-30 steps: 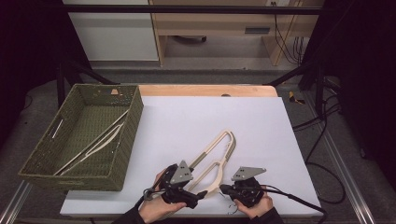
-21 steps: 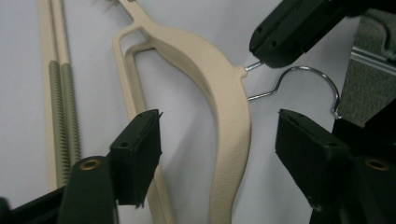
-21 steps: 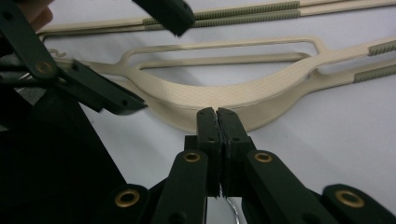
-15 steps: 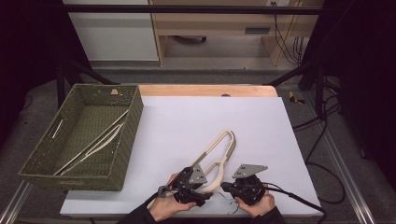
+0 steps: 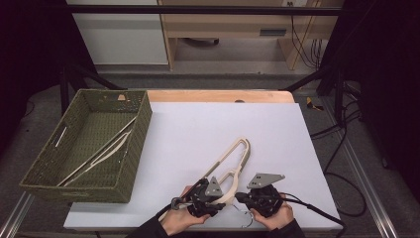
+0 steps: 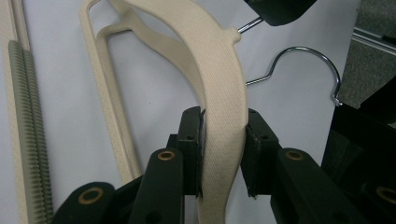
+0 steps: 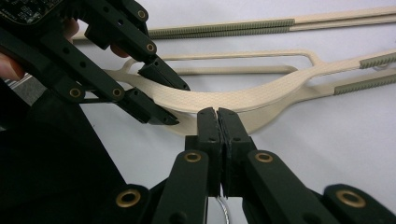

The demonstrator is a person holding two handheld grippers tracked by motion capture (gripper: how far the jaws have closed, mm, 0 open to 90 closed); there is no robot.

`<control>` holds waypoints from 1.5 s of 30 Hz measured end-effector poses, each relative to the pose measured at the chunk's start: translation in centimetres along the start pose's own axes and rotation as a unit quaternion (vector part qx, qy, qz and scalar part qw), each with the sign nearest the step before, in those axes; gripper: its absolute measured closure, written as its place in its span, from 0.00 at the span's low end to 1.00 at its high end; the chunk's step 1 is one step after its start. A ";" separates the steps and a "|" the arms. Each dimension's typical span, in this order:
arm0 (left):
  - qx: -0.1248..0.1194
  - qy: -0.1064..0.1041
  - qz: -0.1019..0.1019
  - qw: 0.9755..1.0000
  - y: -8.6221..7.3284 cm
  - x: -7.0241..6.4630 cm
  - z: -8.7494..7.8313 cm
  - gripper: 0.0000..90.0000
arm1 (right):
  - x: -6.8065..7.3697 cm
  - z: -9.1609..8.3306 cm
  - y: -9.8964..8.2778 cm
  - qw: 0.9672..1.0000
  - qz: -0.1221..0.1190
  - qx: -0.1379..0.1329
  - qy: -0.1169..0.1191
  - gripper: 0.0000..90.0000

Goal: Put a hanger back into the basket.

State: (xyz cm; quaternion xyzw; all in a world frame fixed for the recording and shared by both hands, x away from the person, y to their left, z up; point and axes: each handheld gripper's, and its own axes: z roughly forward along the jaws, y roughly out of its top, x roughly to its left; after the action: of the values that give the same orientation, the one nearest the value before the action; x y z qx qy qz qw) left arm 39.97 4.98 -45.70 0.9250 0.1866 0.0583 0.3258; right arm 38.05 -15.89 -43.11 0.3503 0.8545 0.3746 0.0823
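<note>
High view, hangers: cream hangers (image 5: 233, 166) lie on the white table (image 5: 208, 124), lower centre of the frame, running up to the right.
High view, grippers: the left gripper (image 5: 210, 198) and right gripper (image 5: 250, 197) sit at the bottom edge, each in a hand, at the hangers' near end; how their jaws stand is too small to tell here.
High view, around: a green basket (image 5: 34, 181) at left, well apart, with another hanger (image 5: 99, 153) inside.
Left gripper view, grip: the left gripper (image 6: 223, 144) has just been closing on the hanger's (image 6: 219, 93) broad cream arm, which lies between the pads; they touch both its sides.
Left gripper view, extra: a wire hook (image 6: 303, 65) lies at upper right; a ribbed bar (image 6: 23, 116) down the left edge.
Right gripper view, grip: the right gripper (image 7: 217, 116) is pressed together, a thin wire (image 7: 222, 212) showing below its jaws.
Right gripper view, extra: the left gripper (image 7: 170, 100) pinches the curved arm (image 7: 243, 100) from upper left, just beside the right gripper's tips.
</note>
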 end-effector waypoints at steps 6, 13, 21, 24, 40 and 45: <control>0.000 0.012 0.018 1.000 0.1 -0.5 -0.3 0.82 | 0.0 -0.3 0.0 1.000 -0.007 -0.009 0.003 0.97; -0.001 0.019 0.020 1.000 0.1 -0.6 -0.9 0.83 | -0.5 -3.1 0.4 0.995 0.003 -0.096 0.018 0.81; -0.011 0.024 0.017 1.000 0.3 -0.5 -2.6 0.84 | -3.5 -6.5 -1.0 0.977 0.053 -0.196 -0.065 0.53; -0.016 0.027 0.013 0.999 0.4 -0.3 -3.2 0.84 | -4.0 -6.5 -1.4 0.973 0.066 -0.206 -0.080 0.45; -0.051 0.075 -0.038 0.995 -0.6 2.1 -7.2 0.89 | -5.7 -5.4 -2.8 0.967 0.108 -0.208 -0.095 0.24; -0.056 0.112 -0.064 0.990 -1.3 3.4 -8.7 0.93 | -5.8 -5.5 -2.9 0.967 0.111 -0.209 -0.098 0.21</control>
State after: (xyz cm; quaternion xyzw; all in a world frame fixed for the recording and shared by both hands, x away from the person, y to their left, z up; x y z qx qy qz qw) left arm 40.74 12.32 -39.78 0.8789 0.2772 0.1512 0.3575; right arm 38.59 -24.22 -41.95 0.4526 0.7007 0.5160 0.1947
